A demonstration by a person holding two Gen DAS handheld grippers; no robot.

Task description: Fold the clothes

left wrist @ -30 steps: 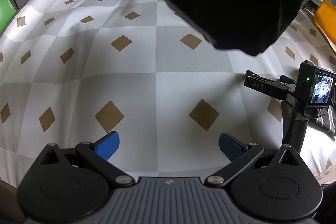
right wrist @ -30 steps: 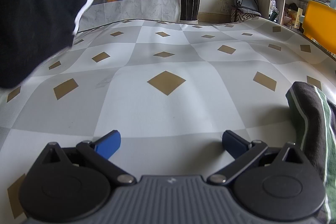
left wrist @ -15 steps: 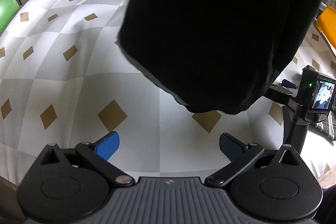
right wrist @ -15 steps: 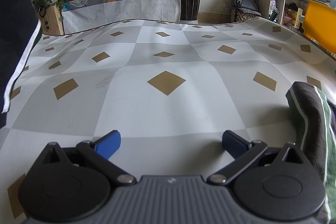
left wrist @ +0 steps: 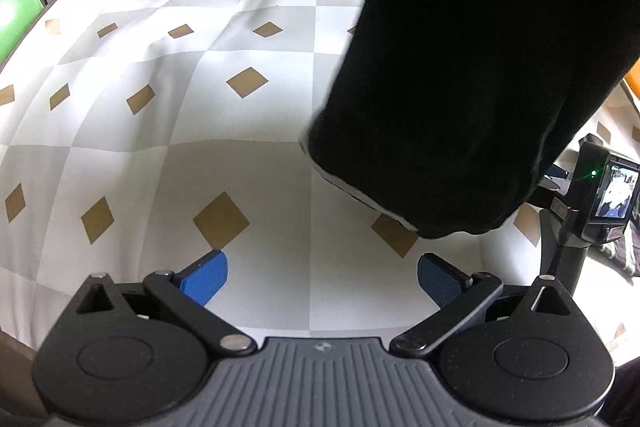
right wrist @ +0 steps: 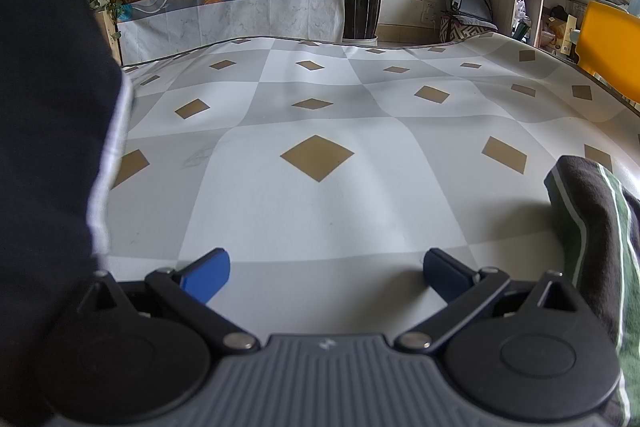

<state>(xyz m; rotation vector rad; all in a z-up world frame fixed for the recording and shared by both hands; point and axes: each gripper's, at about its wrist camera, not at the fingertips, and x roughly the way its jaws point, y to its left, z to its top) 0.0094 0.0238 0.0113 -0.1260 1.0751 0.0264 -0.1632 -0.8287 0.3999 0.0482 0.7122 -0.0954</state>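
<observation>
A black garment (left wrist: 460, 75) is hanging over the checkered tabletop (left wrist: 224, 163), its long axis running from 1 o'clock down toward 6, white-edged hem lowest. Both the left hand-held gripper (left wrist: 322, 277) and right hand-held gripper (right wrist: 326, 273) are staying spread, empty; what is holding the cloth is probably out of view.

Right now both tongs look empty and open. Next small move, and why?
Probably hold both tongs still until the black garment settles on the checkered tablecloth. It hangs above the cloth, neither the left tongs nor the right tongs hold anything, and no edge is laid out to grip yet.
</observation>
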